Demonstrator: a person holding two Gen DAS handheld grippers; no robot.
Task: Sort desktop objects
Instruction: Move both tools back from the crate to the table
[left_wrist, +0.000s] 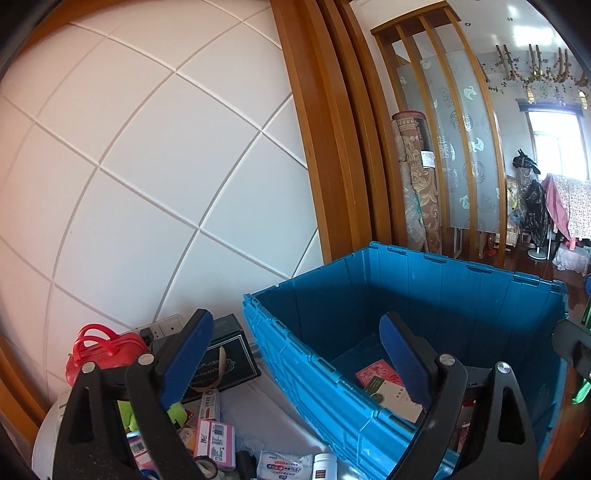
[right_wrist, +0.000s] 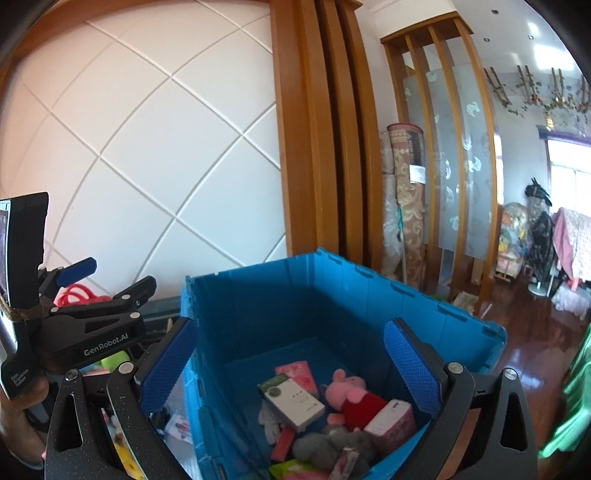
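1. At far left, a red toy bag (left_wrist: 101, 350) is sitting by the wall, with a dark box (left_wrist: 229, 356) just beside it; pink cartons (left_wrist: 216, 441) and a white bottle (left_wrist: 325, 466) are lying loose on the white tabletop (left_wrist: 269, 413) in front of them, waiting to be sorted.
2. The left gripper (left_wrist: 295, 365) is hovering over the near left rim of the blue crate (left_wrist: 295, 354), its blue-padded jaws spread wide and holding nothing.
3. Inside the crate, a white-and-green box (right_wrist: 293, 402), a pink pig plush (right_wrist: 351, 397), a grey plush (right_wrist: 332, 448) and a pinkish tissue pack (right_wrist: 393, 424) are already piled on the floor.
4. The right gripper (right_wrist: 290, 369) is hanging above that pile, jaws likewise apart and empty.
5. The step in hand appears to be reaching for another loose item. Doing it well likely means swinging the left gripper down toward the clutter, centring one carton between the pads, closing across its narrow sides, and lifting clear of the crate wall before releasing.
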